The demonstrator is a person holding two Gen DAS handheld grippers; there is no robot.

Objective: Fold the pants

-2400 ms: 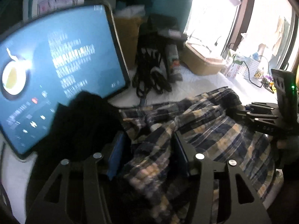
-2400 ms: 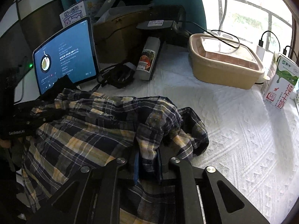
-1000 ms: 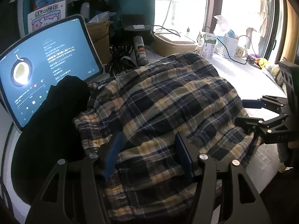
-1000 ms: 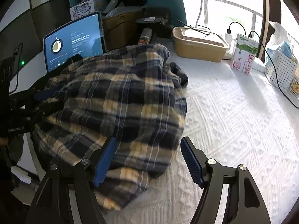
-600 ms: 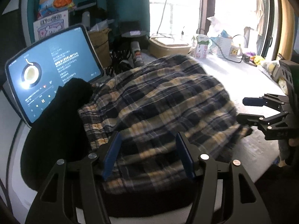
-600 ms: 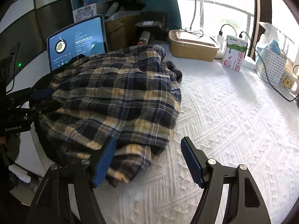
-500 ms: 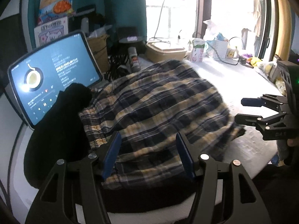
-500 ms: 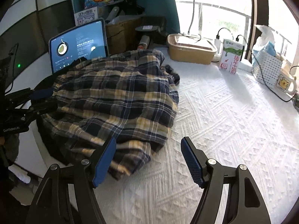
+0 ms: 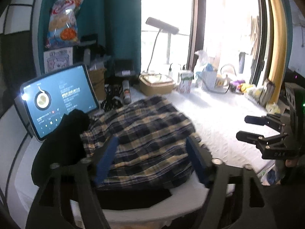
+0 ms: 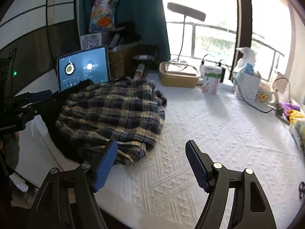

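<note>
Plaid pants (image 10: 112, 112) lie in a rumpled, folded heap near the left edge of the white textured cloth (image 10: 209, 133) that covers the desk, partly over a black garment (image 9: 63, 139) that spills off that edge. Just behind the heap a lit tablet (image 10: 83, 69) stands upright, the black garment touching its lower edge.

The left claw (image 9: 152, 158) hangs above the near side of the heap with its blue pads (image 9: 105, 158) spread wide, gripping nothing. The right claw (image 10: 150, 164) is likewise spread wide and free of the fabric, its left pad just beside the near corner of the pants and its right pad over bare cloth.

Along the far edge by the window stand a tan lidded container (image 10: 179, 74), a green-and-white carton (image 10: 211, 82), a white perforated basket (image 10: 247, 87) and a yellow-printed mug (image 10: 266, 95), all well apart from the pants. A desk lamp (image 10: 186, 11) rises behind the container.
</note>
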